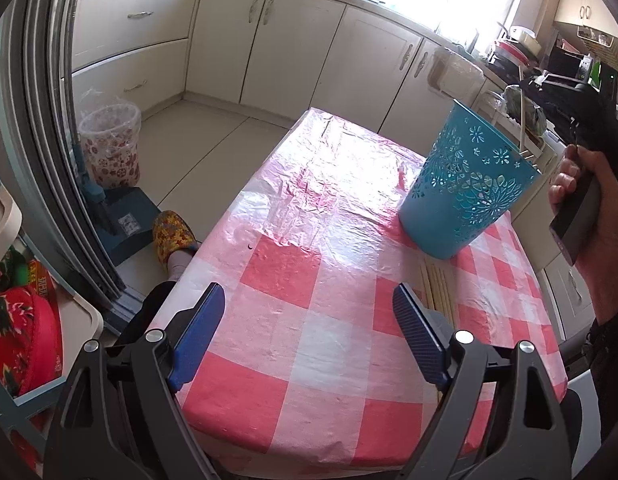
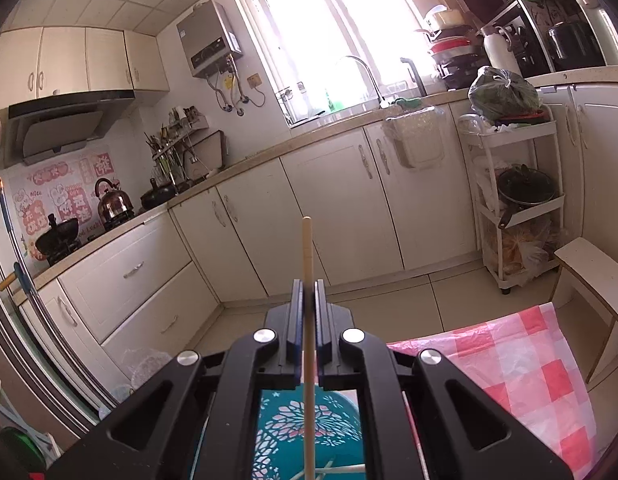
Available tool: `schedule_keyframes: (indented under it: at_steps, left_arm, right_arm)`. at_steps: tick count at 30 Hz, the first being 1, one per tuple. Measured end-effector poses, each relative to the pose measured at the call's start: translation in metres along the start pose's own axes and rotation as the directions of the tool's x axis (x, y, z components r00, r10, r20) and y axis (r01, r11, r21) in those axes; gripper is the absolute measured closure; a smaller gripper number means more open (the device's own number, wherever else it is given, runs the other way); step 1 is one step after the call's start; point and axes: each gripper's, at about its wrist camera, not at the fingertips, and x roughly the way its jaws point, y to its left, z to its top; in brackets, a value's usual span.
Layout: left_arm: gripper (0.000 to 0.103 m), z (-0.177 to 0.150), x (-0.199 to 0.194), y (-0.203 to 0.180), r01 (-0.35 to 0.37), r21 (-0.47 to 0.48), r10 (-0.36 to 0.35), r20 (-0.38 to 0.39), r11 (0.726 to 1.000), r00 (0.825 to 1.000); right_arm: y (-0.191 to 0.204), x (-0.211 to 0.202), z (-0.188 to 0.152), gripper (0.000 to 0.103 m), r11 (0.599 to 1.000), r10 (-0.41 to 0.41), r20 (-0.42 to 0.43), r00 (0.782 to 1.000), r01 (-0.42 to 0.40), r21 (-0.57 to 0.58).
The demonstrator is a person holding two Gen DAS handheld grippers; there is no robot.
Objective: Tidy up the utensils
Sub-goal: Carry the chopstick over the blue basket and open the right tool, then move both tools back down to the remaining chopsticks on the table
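Right tool (image 2: 307, 300) is clamped on one chopstick (image 2: 307, 248), upright above the cup (image 2: 285, 420). Left tool (image 1: 309, 312) stands apart over the desk (image 1: 309, 380), empty.

A patterned waste bin (image 1: 109, 148) stands on the kitchen floor near a yellow floral slipper (image 1: 173, 236), while a steel kettle (image 2: 113, 202) (on the stove) sits beside a black wok (image 2: 57, 238).

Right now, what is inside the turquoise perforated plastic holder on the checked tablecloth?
Looking down past the right gripper, a few pale wooden chopsticks lie crossed inside the turquoise perforated plastic holder. The gripper's black frame covers most of the inside, so I cannot count them.
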Motion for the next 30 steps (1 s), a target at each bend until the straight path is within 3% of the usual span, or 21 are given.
schedule_keyframes:
  at_steps: [4,9,12,18,22,25,27,30]
  left_arm:
    - [0.021,-0.002,0.000,-0.003,0.000,0.005,0.000,-0.004,1.000,1.000]
    - [0.021,-0.001,-0.010,-0.008,0.004,0.016,-0.004,0.012,1.000,1.000]
    - [0.021,0.000,-0.018,-0.012,0.006,0.022,-0.007,0.025,1.000,1.000]
    - [0.021,0.000,-0.036,-0.017,0.011,0.037,-0.013,0.048,0.999,0.999]
    - [0.020,-0.003,-0.047,-0.019,0.013,0.036,-0.015,0.056,0.999,0.998]
    - [0.019,-0.006,-0.051,-0.019,0.011,0.031,-0.012,0.050,0.999,0.999]
    - [0.019,-0.008,-0.054,-0.019,0.012,0.033,-0.013,0.042,0.999,0.999]
    - [0.019,-0.013,-0.060,-0.020,0.008,0.050,-0.010,0.045,0.999,0.999]
  right_arm:
    - [0.001,-0.007,-0.017,0.096,0.999,-0.011,-0.019,1.000,0.009,-0.053]
    - [0.005,-0.028,-0.031,0.084,0.993,0.006,-0.044,0.999,-0.012,-0.120]
    - [0.005,-0.053,-0.031,0.081,0.990,0.017,-0.032,0.999,-0.022,-0.141]
    - [-0.019,-0.109,-0.029,0.065,0.997,-0.031,0.013,0.999,0.032,-0.065]
    - [-0.035,-0.127,-0.049,0.063,0.997,-0.080,-0.079,0.994,0.080,-0.004]
    - [-0.025,-0.120,-0.096,0.064,0.997,-0.066,-0.256,0.965,0.053,-0.057]
    - [-0.016,-0.110,-0.129,0.079,0.997,-0.044,-0.366,0.929,0.015,-0.082]
    - [-0.003,-0.092,-0.167,0.087,0.995,-0.034,-0.476,0.879,-0.013,-0.096]
